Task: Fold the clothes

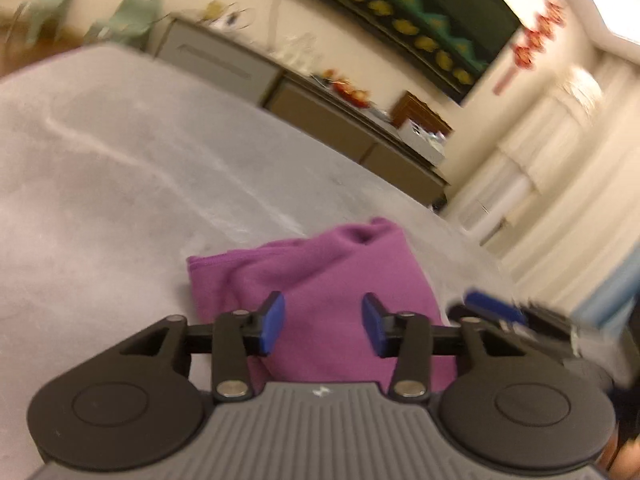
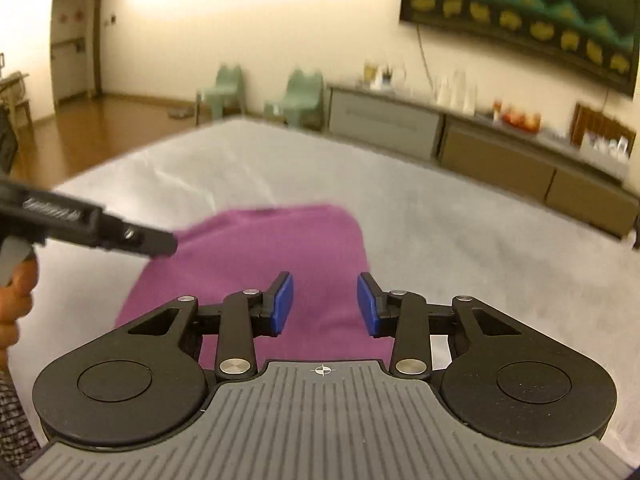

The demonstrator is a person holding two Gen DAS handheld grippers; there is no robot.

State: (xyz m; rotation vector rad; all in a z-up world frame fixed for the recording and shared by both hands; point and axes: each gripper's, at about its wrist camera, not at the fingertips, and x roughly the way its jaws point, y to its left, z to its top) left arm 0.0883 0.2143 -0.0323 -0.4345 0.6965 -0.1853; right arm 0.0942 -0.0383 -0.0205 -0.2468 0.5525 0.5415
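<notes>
The folded purple garment (image 2: 256, 264) lies on the grey-covered bed (image 2: 460, 232) just beyond both the right gripper (image 2: 325, 304) and left gripper (image 1: 323, 328), whose jaws are spread, pinching nothing.

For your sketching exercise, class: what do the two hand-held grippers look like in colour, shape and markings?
Each hand-held gripper, left and right, has a ribbed grey body with a small white crosshair mark, two round black discs, black linkage arms with silver pivot pins, and flat blue pads on the fingers. No cables show.
</notes>
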